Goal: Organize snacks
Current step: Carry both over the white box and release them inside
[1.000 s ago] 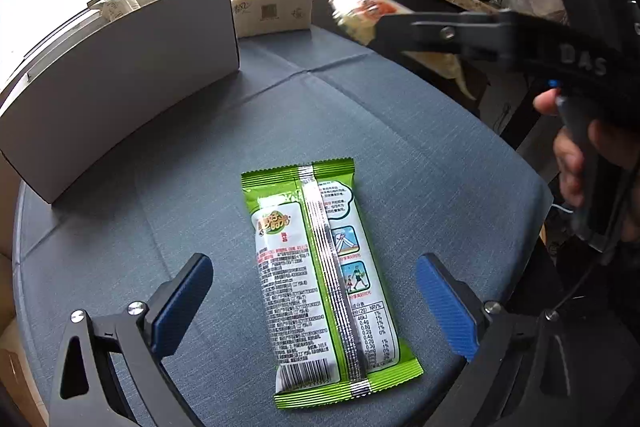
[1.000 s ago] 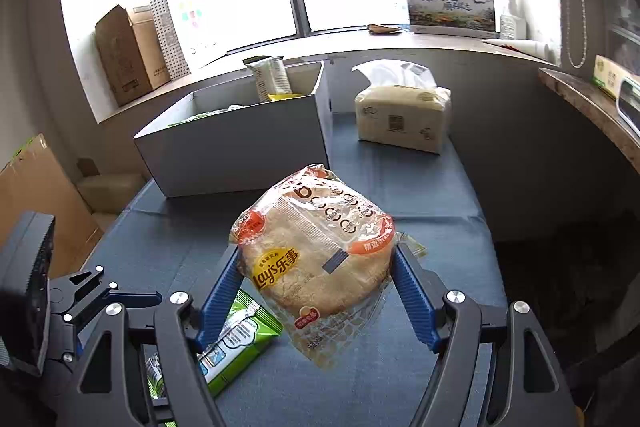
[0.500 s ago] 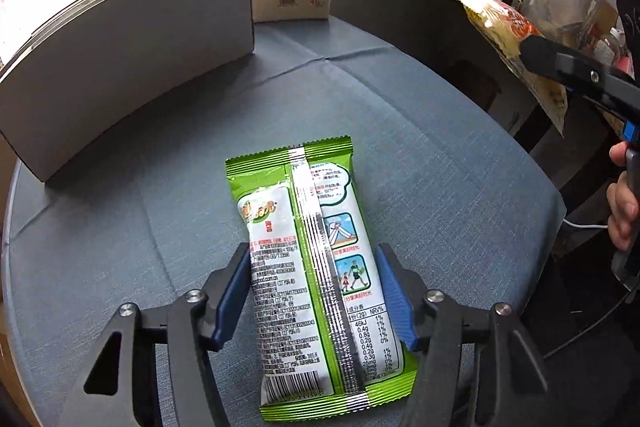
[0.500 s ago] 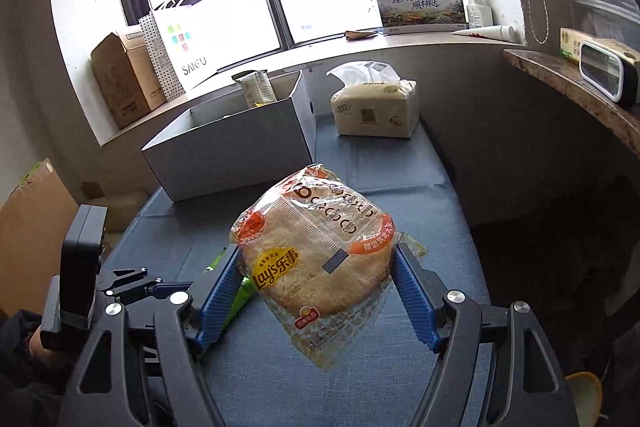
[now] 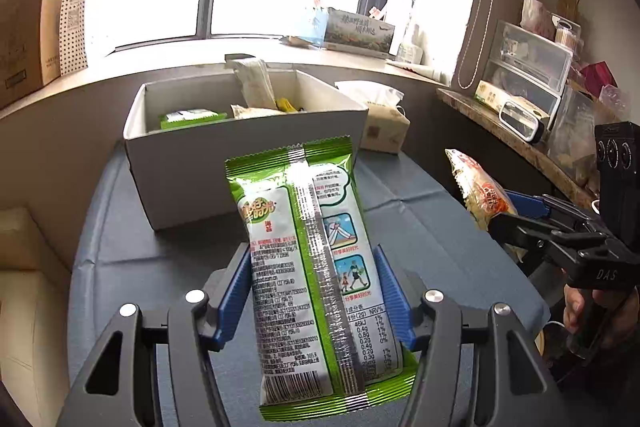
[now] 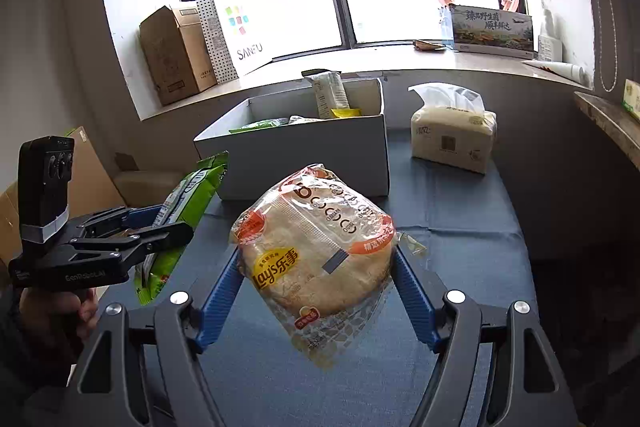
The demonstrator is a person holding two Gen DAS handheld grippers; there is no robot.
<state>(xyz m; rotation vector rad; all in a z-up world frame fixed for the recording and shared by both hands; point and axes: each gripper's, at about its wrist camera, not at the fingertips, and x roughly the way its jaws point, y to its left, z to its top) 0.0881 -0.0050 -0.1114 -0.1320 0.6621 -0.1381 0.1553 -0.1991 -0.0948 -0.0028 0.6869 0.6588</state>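
Left-wrist view shows the left gripper (image 5: 310, 291) clamped across the middle of the green snack packet (image 5: 308, 259), which is off the table and stands up ahead of the fingers, its top edge toward the white box (image 5: 248, 155) straight in front. Right-wrist view shows the right gripper (image 6: 318, 287) squeezing the round Lay's bag (image 6: 316, 255) by its sides, also held in the air, with the box beyond its fingertips. Both packs look light, soft and slick-filmed. The Lay's contents are probably brittle, so a mid-body hold with mild pressure seems safest; the sealed ends would likely flop.
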